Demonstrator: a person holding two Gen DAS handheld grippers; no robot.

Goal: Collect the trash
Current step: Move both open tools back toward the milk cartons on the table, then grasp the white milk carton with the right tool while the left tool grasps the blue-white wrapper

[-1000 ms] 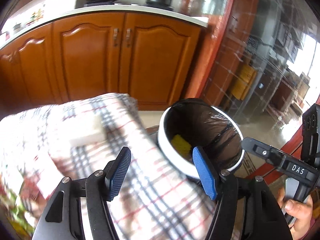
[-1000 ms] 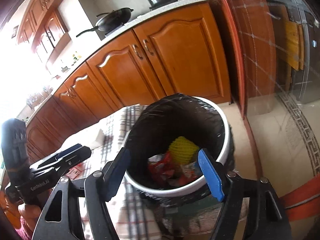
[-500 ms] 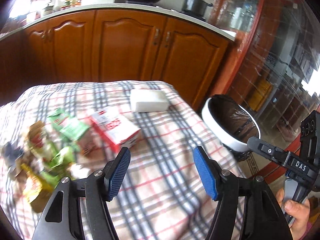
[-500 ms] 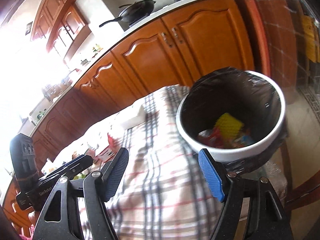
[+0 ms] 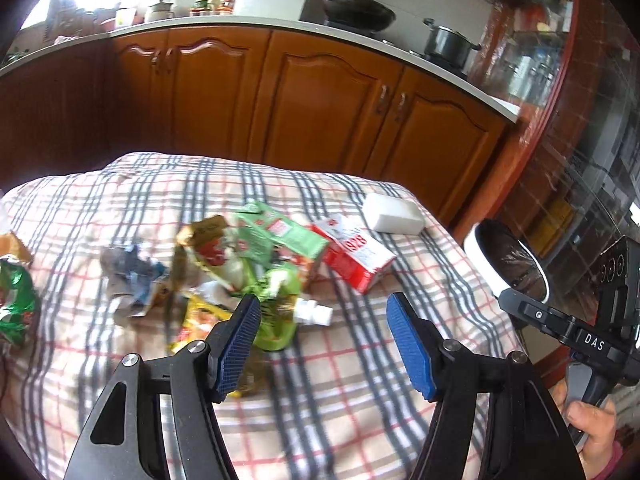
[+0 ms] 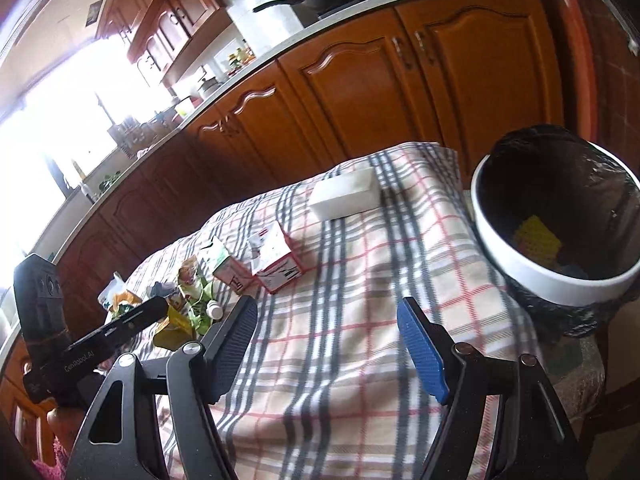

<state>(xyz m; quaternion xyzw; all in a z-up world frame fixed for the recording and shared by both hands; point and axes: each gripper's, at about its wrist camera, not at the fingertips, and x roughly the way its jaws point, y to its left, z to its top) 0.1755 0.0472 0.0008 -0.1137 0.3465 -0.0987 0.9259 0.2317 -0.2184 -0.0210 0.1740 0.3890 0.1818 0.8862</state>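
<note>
A: Gripper status?
B: Left gripper and right gripper: fingers spread, holding nothing.
A: Trash location?
B: Trash pile on checked tablecloth (bin at table edge).

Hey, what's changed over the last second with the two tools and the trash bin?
Both tools swung away from the trash bin, toward the litter pile on the checked tablecloth. The left tool now aims at the green bottle; the right tool is over bare cloth, the bin now off to its right. Nothing was taken hold of or let go. Both stayed open and empty; the yellow net remains in the bin.
</note>
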